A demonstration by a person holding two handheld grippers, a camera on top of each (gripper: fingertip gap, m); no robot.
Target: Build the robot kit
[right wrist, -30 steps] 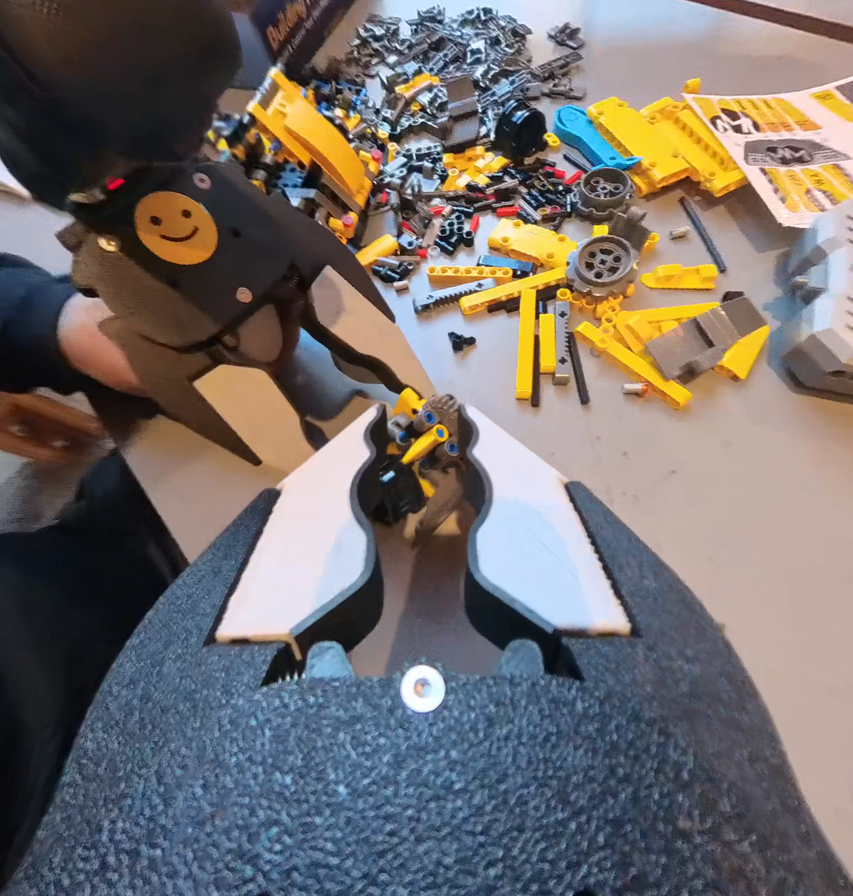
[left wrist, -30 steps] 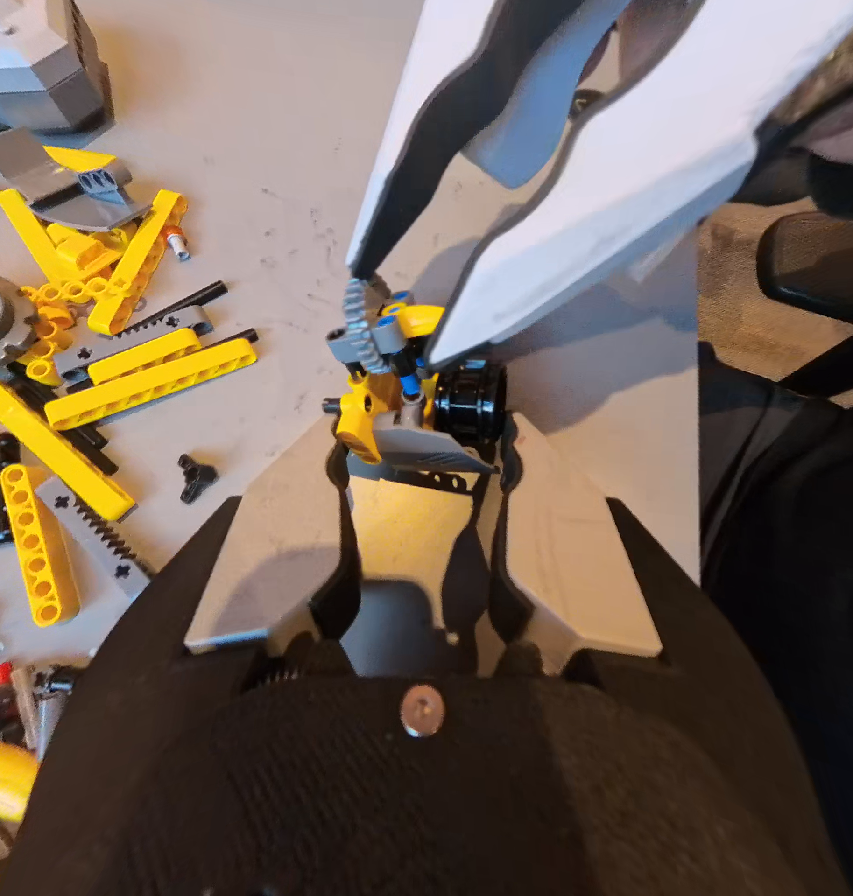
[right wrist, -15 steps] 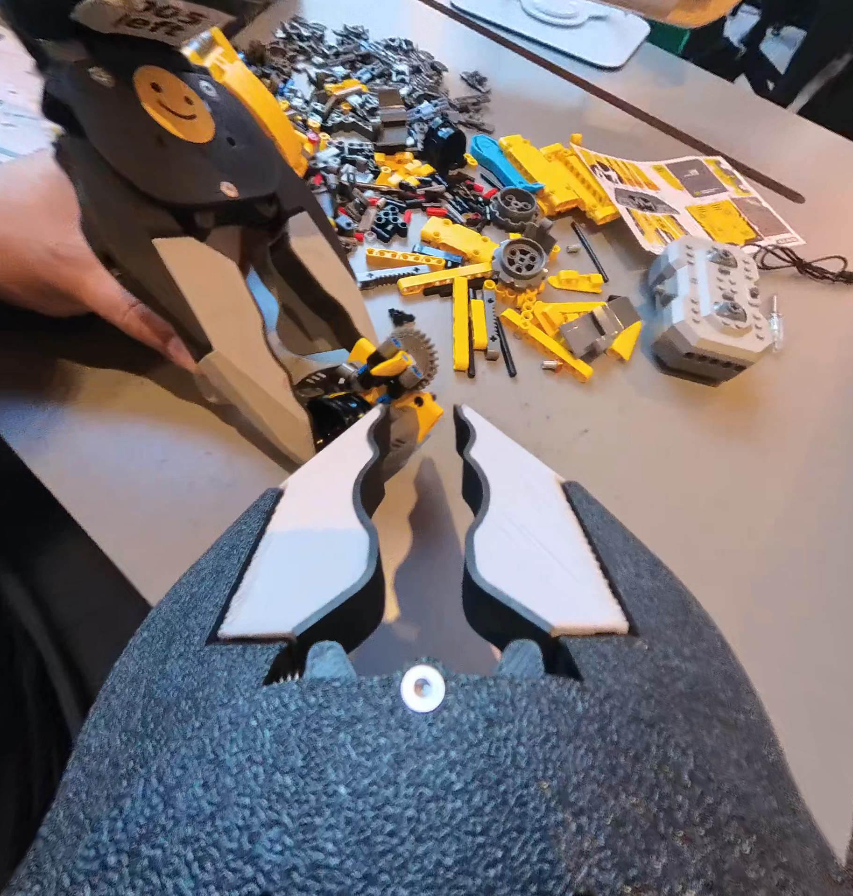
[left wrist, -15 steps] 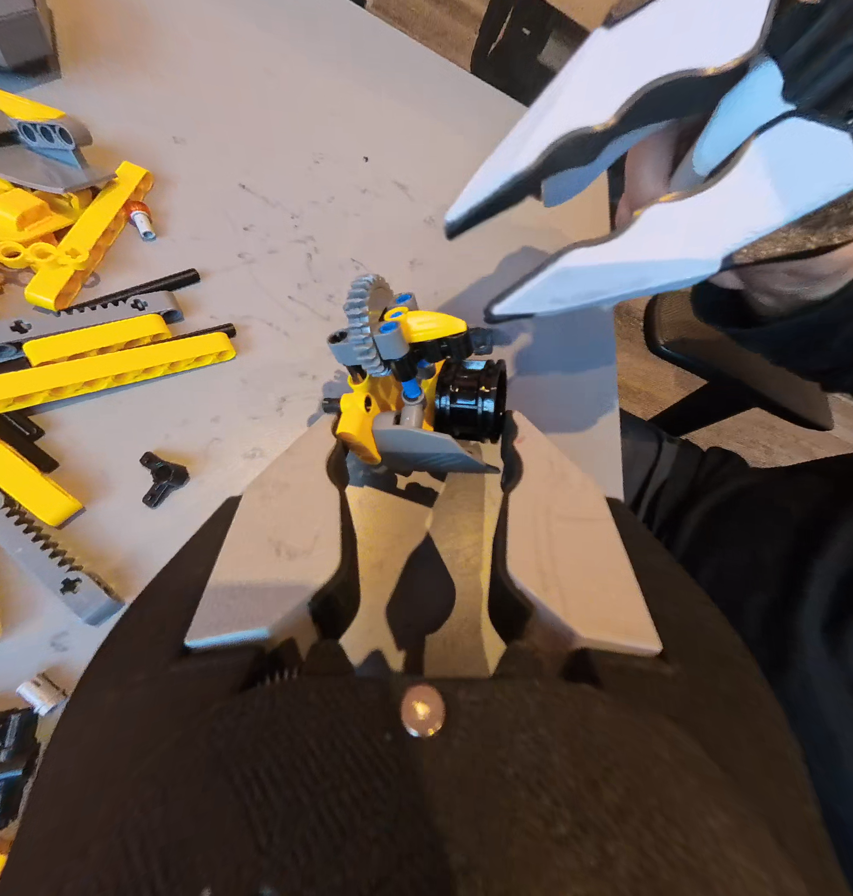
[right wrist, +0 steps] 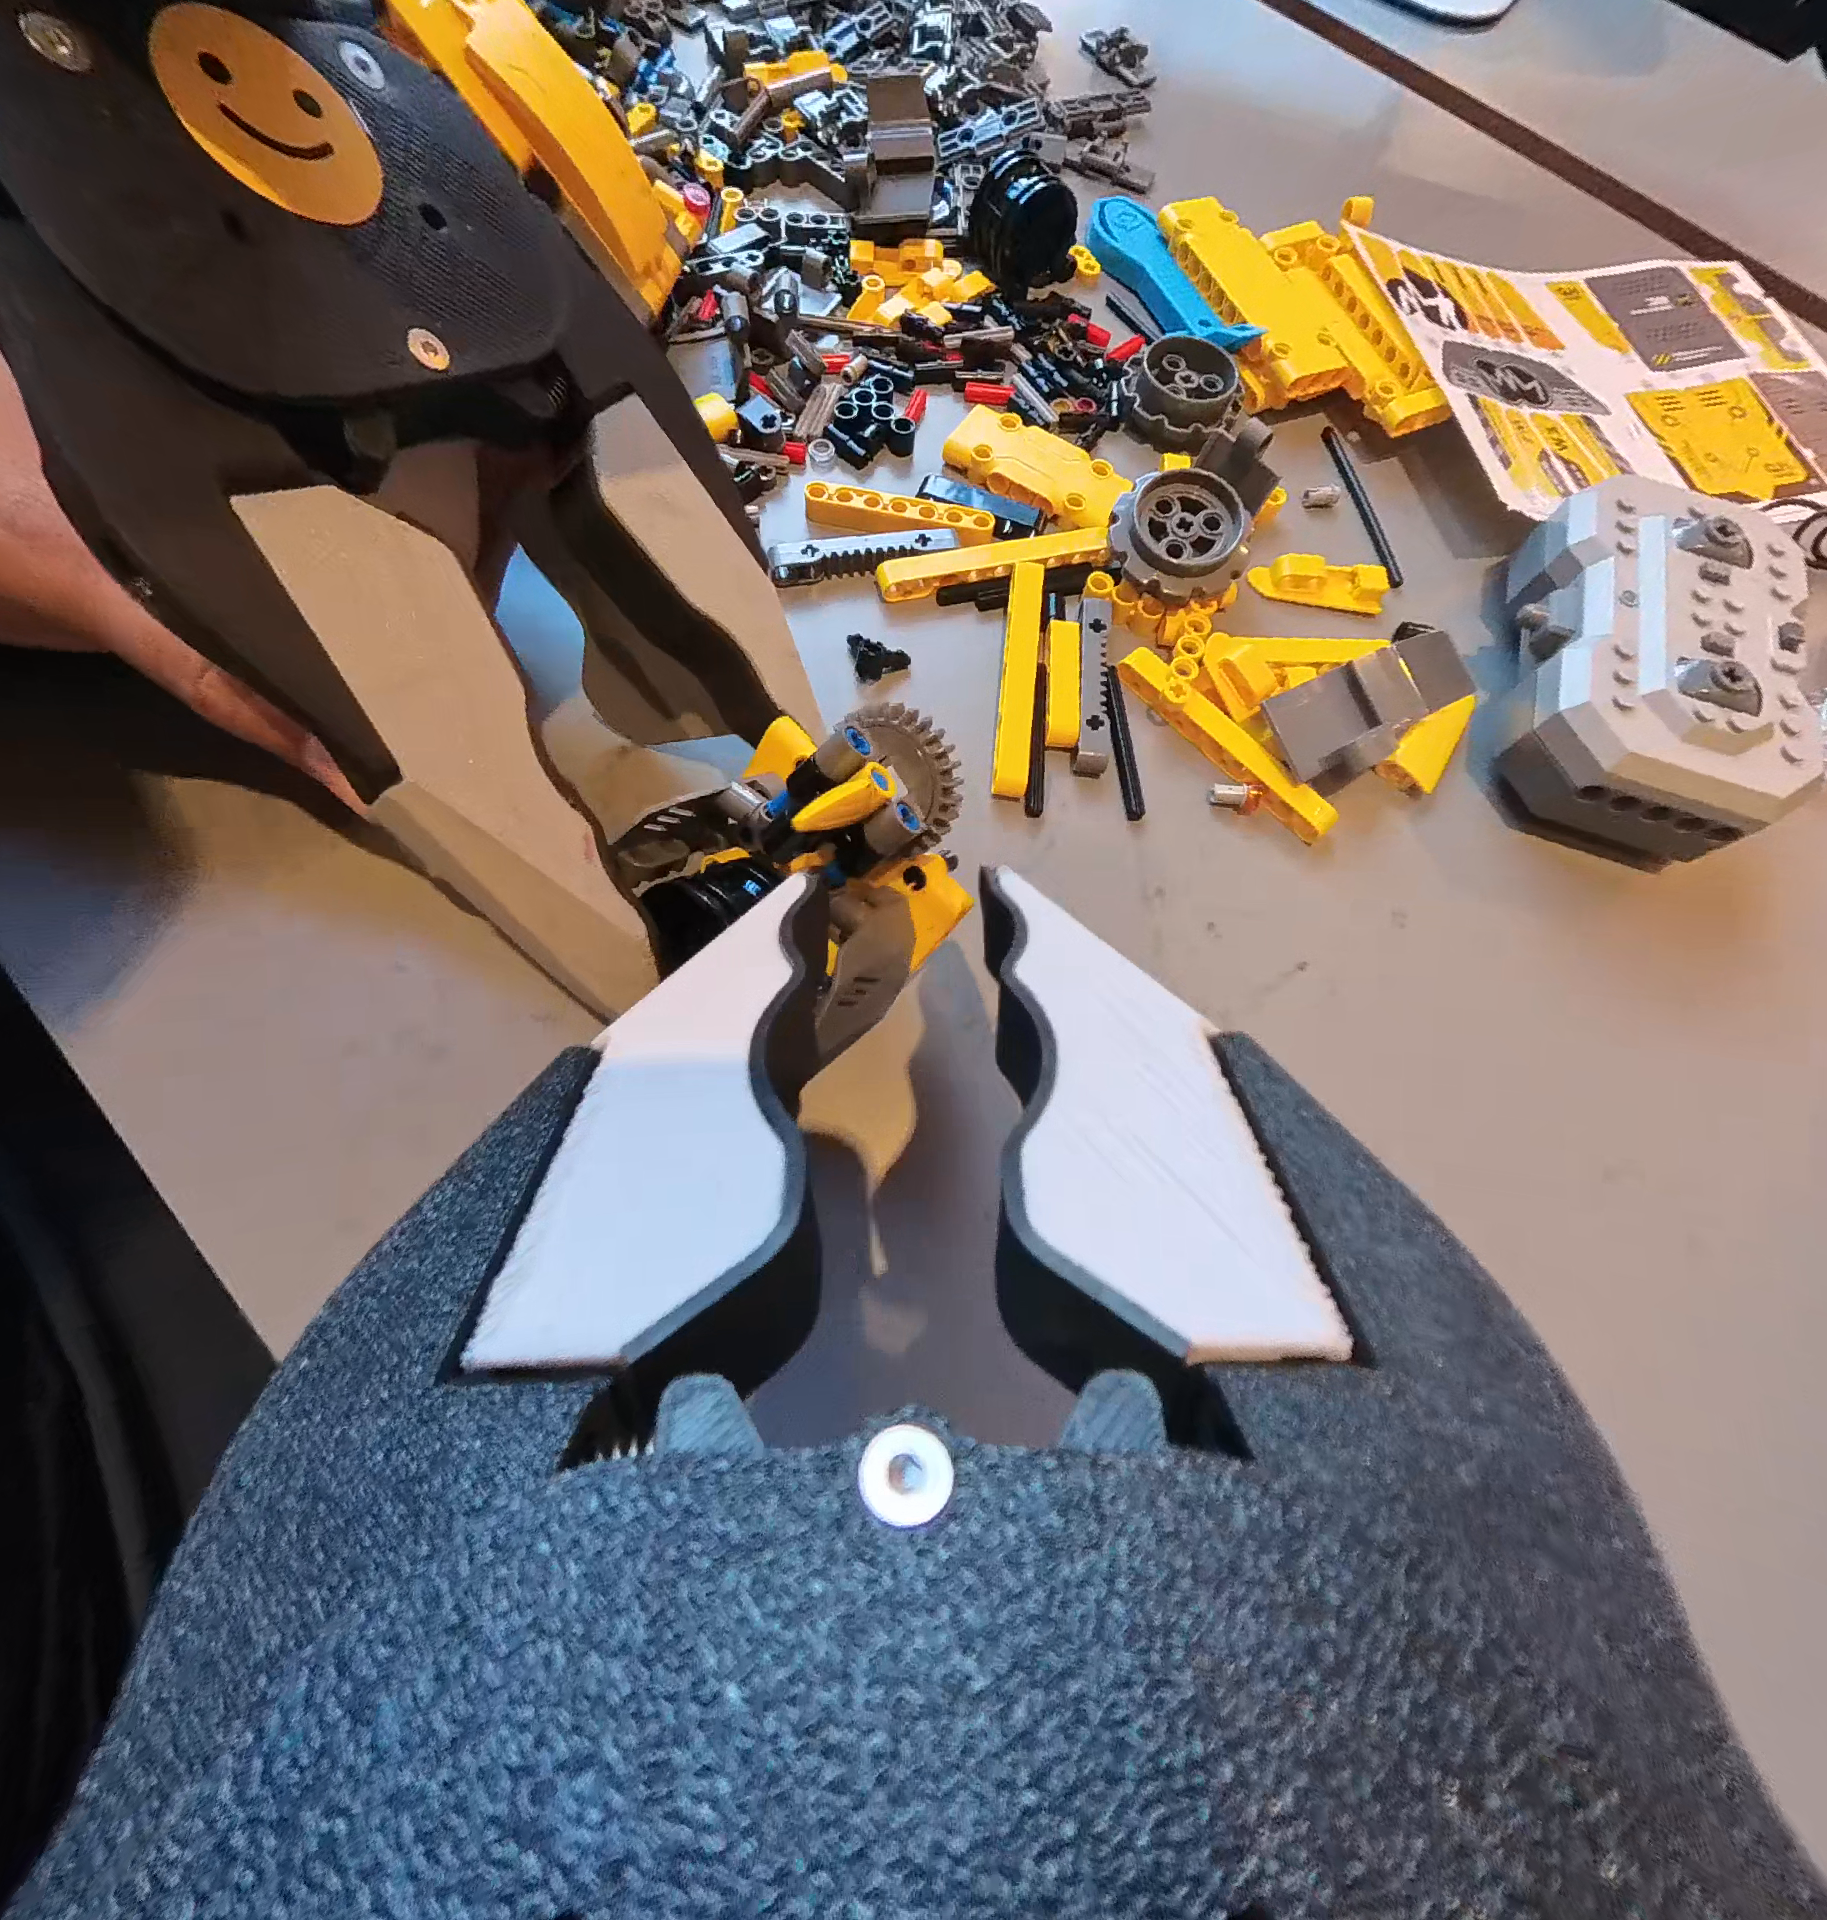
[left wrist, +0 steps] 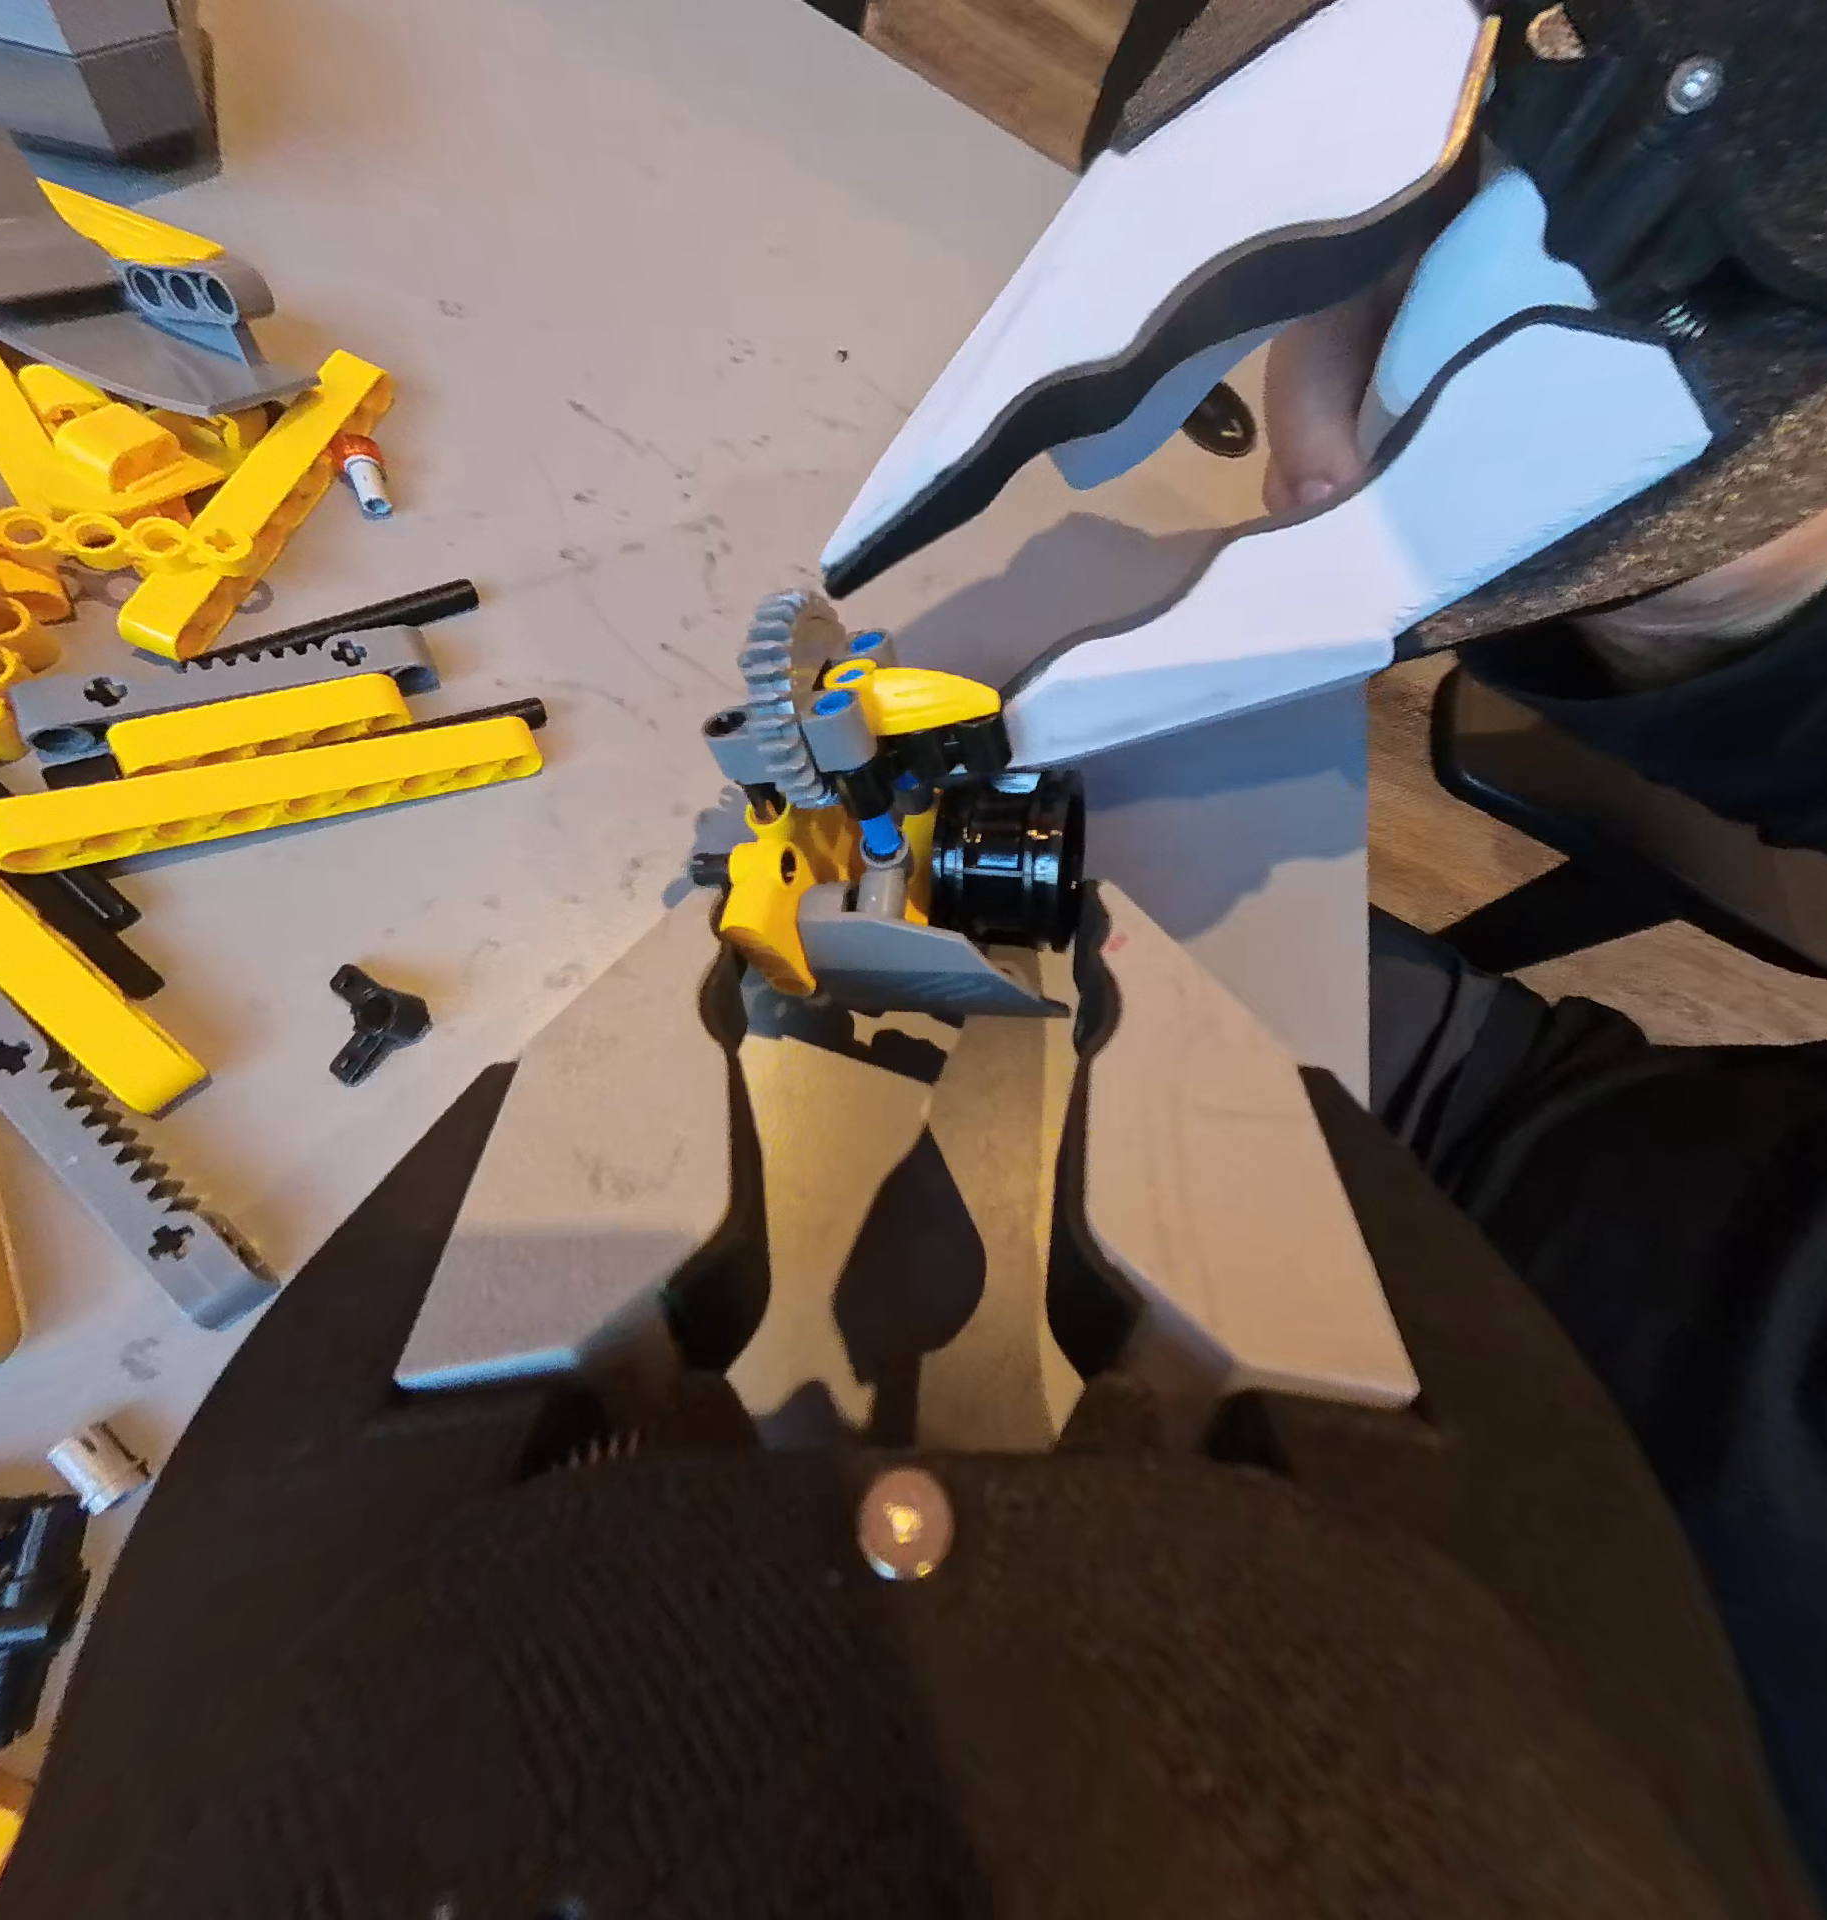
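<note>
A small brick assembly (left wrist: 867, 831) of yellow, grey and black parts, with a grey gear (left wrist: 784, 707) and a black wheel (left wrist: 1008, 857), sits in my left gripper (left wrist: 898, 935), which is shut on its lower part just above the table. My right gripper (left wrist: 919, 644) comes in from the upper right with its white fingers apart. One tip is beside the gear and the other touches the yellow top piece. In the right wrist view my right gripper (right wrist: 893, 878) is open around the assembly (right wrist: 857, 800), and the left gripper (right wrist: 711, 852) holds it from the left.
Yellow beams (left wrist: 265, 790), a grey toothed rack (left wrist: 109, 1164) and a small black connector (left wrist: 374, 1023) lie to the left. A big pile of loose parts (right wrist: 888, 312), a grey block (right wrist: 1657, 665) and a printed sheet (right wrist: 1615, 364) lie beyond. The table edge (left wrist: 1366, 831) is close on the right. The grippers are tip to tip, or close to it.
A second ago my right gripper was closed around the assembly's top. It let go, drew back open, and has now come back to the top with its fingers apart. The left grip held.
</note>
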